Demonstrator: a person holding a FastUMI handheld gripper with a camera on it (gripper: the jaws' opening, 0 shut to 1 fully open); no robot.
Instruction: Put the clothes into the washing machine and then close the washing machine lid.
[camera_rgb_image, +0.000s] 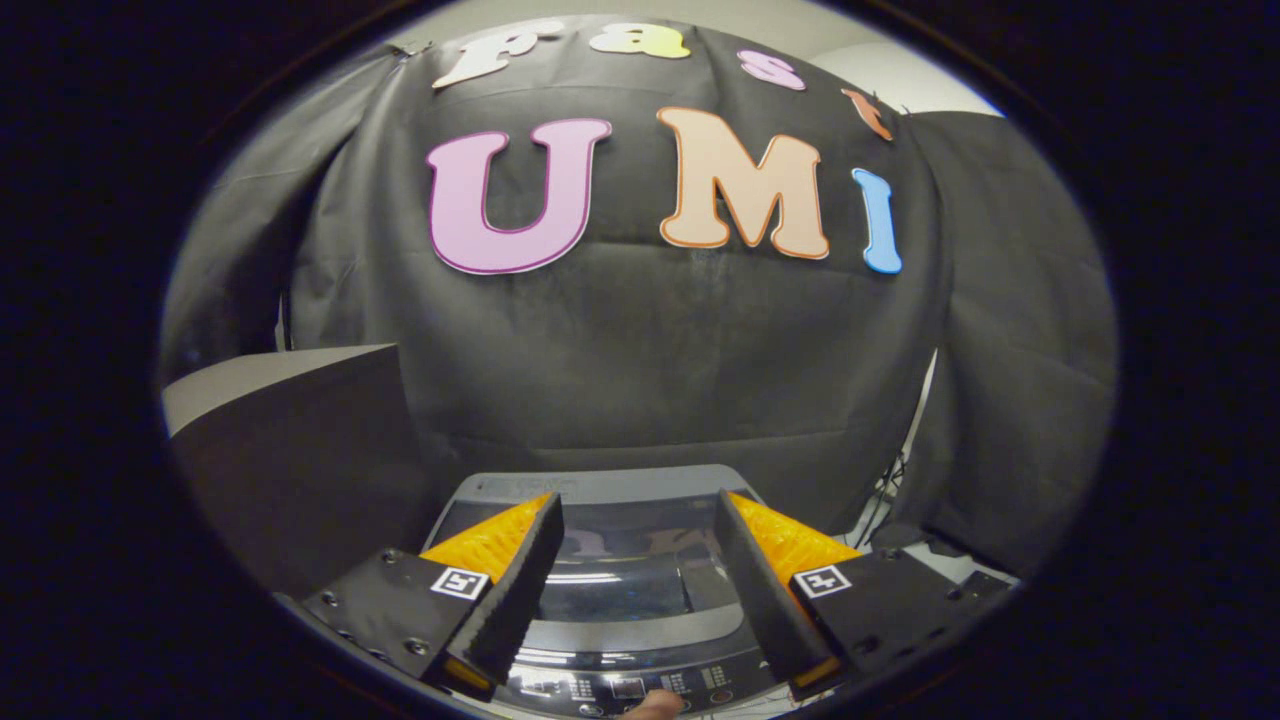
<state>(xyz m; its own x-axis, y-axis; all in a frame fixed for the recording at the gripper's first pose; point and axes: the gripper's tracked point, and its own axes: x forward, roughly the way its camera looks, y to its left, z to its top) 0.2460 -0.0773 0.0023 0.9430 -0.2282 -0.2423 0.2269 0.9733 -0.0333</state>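
Gripper view: the gripper (636, 590) is held spread above the washer (630, 490), nothing between its fingers, so that the glass lid (625, 580) is framed in the gap. The lid lies flat and shut, judged from the reflections on it. No clothes are seen; whether they are inside cannot be told. A fingertip (652, 705) rests at the control panel (640, 688), perhaps to start a cycle.

Grey washing machine (630, 590), lid closed
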